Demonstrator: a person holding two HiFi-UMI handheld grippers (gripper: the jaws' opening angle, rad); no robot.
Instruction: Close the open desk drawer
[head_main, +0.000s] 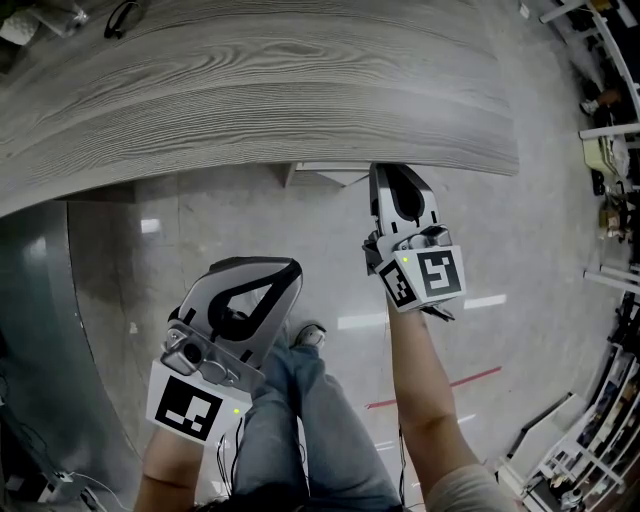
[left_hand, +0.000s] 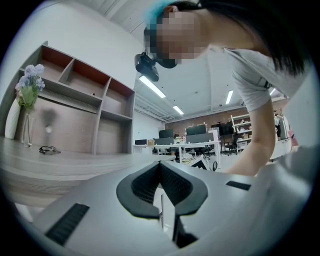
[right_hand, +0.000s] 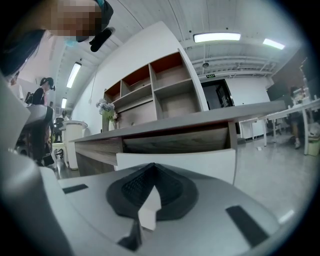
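Note:
The grey wood-grain desk (head_main: 260, 90) fills the top of the head view. Below its front edge the white drawer (head_main: 330, 174) sticks out a little. In the right gripper view the drawer's white front (right_hand: 200, 161) stands just ahead of the jaws, under the desk top (right_hand: 210, 120). My right gripper (head_main: 392, 172) is shut and empty, with its tip at or just short of the drawer front. My left gripper (head_main: 291, 266) hangs lower and to the left, away from the desk, also shut on nothing. In the left gripper view the desk top (left_hand: 60, 162) lies beyond the closed jaws.
A shelf unit (left_hand: 80, 95) and a vase of flowers (left_hand: 27, 92) stand on the desk, with a dark pair of glasses (left_hand: 47, 149) nearby. A curved grey panel (head_main: 40, 330) is at the left. My legs and a shoe (head_main: 310, 335) are on the glossy floor.

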